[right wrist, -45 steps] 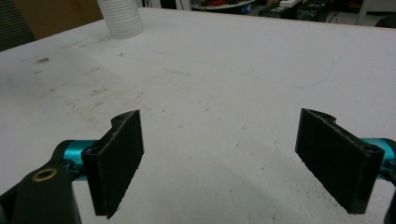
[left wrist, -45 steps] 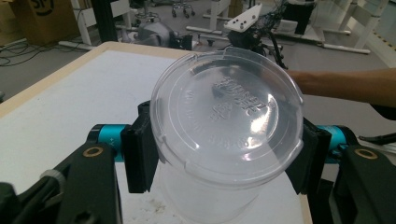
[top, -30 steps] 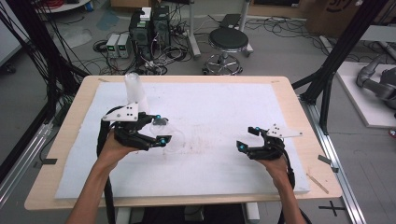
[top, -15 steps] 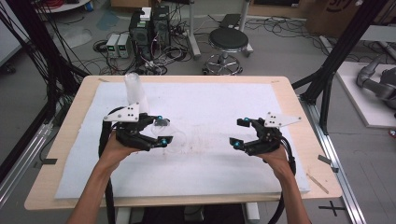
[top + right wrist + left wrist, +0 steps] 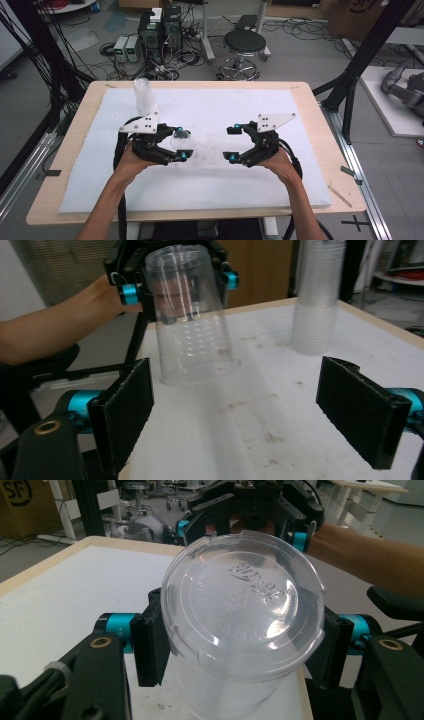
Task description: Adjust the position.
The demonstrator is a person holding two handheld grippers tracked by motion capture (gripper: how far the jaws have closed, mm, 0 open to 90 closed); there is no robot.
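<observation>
Jaws, left: the left gripper [image 5: 183, 145] was clamped on a clear plastic cup [image 5: 240, 630], one black pad pressed to each side of the wall just below the closed end.
Jaws, right: the right gripper [image 5: 231, 143] stood wide apart with nothing between its pads, level with the cup and facing it across a bare stretch of the counter [image 5: 300, 165].
Cup position: it was upside down, mouth toward the white counter top and the embossed base turned toward the left gripper's camera; in the right gripper view [image 5: 192, 315] the rim sat at or just above the surface, and whether it touched could not be told.
Stack: a column of nested clear cups [image 5: 145, 97] stood behind the left hand, near the counter's far left corner.
Weight: judged very light; one pair of jaws carried it easily.
Stiffness: thin-walled and springy, likely to dent or go oval under a hard squeeze, least so near the base and the rolled rim.
Surface: smooth and glossy, so probably slippery against the pads.
Hold point for the right jaws: likely the open lower wall near the rim, opposite the left grip, with gentle pressure.
Risk: crushing or cracking the wall, or the cup popping out.
</observation>
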